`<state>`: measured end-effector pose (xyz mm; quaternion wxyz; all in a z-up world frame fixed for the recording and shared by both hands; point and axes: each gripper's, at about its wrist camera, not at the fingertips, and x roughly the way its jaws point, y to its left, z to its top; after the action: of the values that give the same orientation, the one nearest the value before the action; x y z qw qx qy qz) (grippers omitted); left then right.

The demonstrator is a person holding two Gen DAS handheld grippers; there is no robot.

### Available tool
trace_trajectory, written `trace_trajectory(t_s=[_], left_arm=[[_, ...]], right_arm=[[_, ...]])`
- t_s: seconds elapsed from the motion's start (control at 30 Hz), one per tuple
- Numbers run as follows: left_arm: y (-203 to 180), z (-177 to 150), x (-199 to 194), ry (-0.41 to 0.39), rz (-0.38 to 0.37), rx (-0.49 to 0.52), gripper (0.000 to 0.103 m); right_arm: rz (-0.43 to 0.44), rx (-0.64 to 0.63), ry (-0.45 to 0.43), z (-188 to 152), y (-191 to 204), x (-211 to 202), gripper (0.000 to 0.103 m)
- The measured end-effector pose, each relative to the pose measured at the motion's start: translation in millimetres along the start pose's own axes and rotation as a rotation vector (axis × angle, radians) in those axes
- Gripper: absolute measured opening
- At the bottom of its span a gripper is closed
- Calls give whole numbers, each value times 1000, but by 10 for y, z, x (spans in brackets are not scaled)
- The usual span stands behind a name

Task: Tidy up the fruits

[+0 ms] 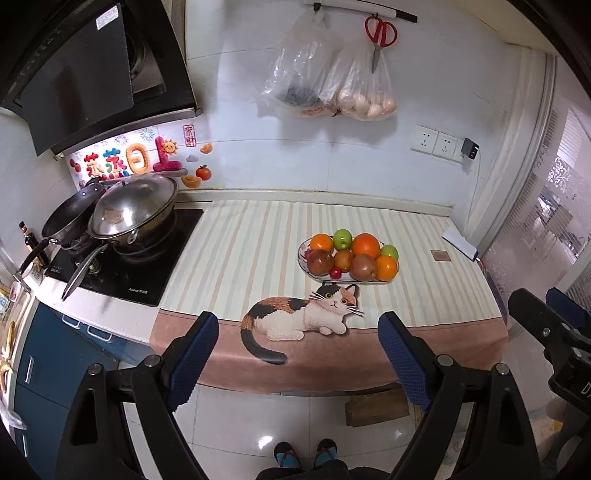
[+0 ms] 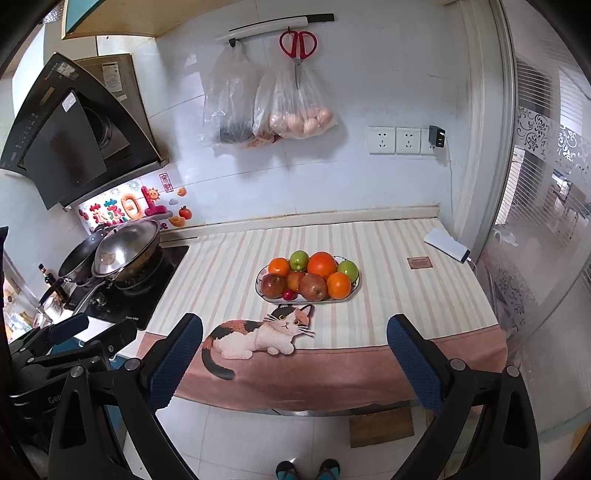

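The fruits (image 1: 349, 258) sit piled on an oval plate (image 1: 303, 246) on the table (image 1: 236, 258), straight ahead of both hand-held grippers and well apart from them. The pile holds three oranges (image 1: 366, 245), two green apples (image 1: 342, 239), two reddish apples (image 1: 363, 267) and one small red fruit (image 1: 335, 273) at the near rim; the pieces touch one another.

The left hand-held gripper (image 1: 298, 332) hangs in front of the table edge, fingers spread wide with nothing between them. The right hand-held gripper (image 2: 294, 334) does the same just beside it, also wide open and holding nothing; from the left view it shows at the right edge.

Between the grippers and the plate lies a cat picture (image 1: 306, 314) on the striped cloth (image 1: 258, 236), its ears almost touching the plate's near rim. Ahead and to the left stands a stove (image 1: 122, 266) with a lidded wok (image 1: 135, 206) and a pan (image 1: 70, 218). On the wall beyond the plate hang plastic bags (image 1: 325, 81) and red scissors (image 1: 380, 35). Ahead and to the right, a white box (image 1: 460, 243) lies at the far corner of the table, below the wall sockets (image 1: 436, 142).
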<state>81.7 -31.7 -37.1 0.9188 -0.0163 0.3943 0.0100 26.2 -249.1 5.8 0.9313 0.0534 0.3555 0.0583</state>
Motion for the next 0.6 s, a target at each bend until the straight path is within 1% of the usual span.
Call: trace_trajectory(t_s=[0.13,0.2,0.3,0.43,0.6], left_arm=[[-9,14,-2,-7,9,-8,88],[-22,34,26,-8,16,-4,98],[-32,77,78,-18,30,-7,99],[-42,149,203,-7,46,1,99],[-26,236,354,-1,65,0,99]], right_arm=[[6,-3,6,13,-32,50,102],[19,2,9,40,-52,96,102],[19,-8,7,82,-62,195,102],[31,-1,25,134,-73,385,102],[24,-17,31,229,-54,611,102]])
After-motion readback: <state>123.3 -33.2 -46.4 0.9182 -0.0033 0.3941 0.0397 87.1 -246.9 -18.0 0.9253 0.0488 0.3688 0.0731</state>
